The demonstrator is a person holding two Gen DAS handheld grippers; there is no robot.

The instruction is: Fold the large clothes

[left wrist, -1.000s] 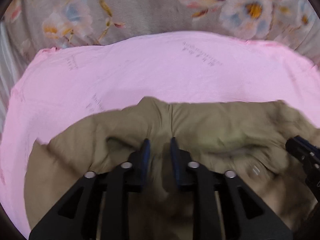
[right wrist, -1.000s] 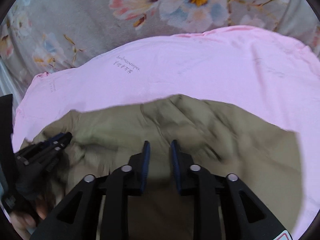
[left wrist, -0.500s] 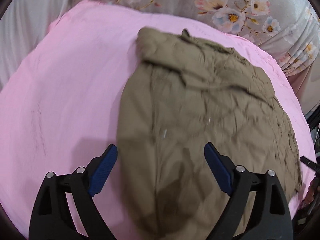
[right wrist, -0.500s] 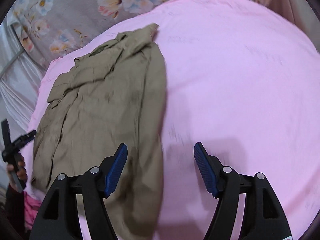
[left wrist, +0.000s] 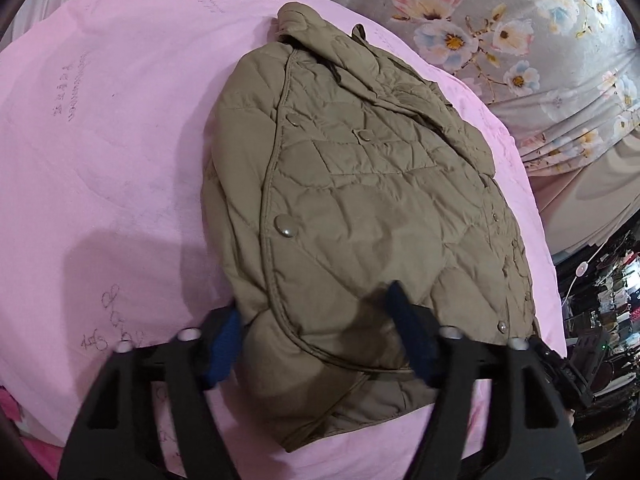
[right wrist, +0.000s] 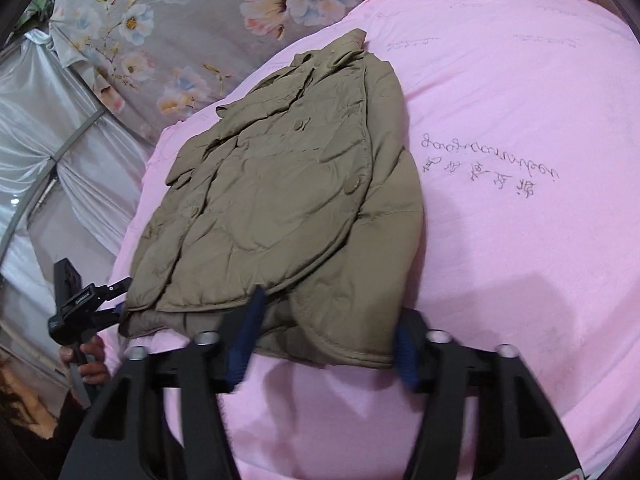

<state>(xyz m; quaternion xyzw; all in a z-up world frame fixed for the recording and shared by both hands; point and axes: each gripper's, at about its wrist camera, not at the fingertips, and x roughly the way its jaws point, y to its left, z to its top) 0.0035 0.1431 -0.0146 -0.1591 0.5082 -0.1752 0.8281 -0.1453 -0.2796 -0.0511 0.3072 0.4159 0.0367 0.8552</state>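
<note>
An olive quilted jacket lies folded on a pink sheet, collar at the far end. It also shows in the right wrist view. My left gripper is open, its jaws straddling the jacket's near left hem corner. My right gripper is open, its jaws either side of the jacket's near right hem corner. The left gripper also shows at the jacket's left corner in the right wrist view, held by a hand.
The pink sheet covers a bed and carries faint writing. A grey floral cloth lies beyond it. Silvery curtains hang at the left. Dark clutter sits off the bed's right edge.
Both grippers were shut on the jacket fabric a second ago. They opened, let go and pulled back towards the near hem; the jacket now lies flat.
</note>
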